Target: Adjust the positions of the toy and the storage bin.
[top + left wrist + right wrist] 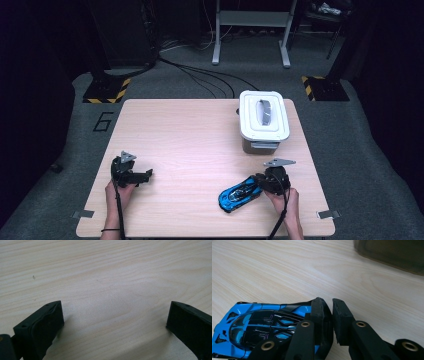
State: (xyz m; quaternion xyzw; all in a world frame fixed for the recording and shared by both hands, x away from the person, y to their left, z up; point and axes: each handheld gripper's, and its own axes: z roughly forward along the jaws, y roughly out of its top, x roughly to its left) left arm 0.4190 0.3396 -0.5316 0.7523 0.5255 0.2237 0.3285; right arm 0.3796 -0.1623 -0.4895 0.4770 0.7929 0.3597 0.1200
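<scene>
The left claw [148, 174] rests on the surface [190, 140], jaws spread apart with only bare wood between them, well apart from the blue toy car [239, 193]. The car lies near the white-lidded box [263, 120], on the person's side. Its long axis runs diagonally, one end toward the person's left, the other at the right claw [259, 181]. This claw's jaws are together, beside the car's rear.

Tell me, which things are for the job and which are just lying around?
In the job: blue toy car; right gripper, shut right beside it.
Lying about: white-lidded box; left gripper, open above the table.
</scene>
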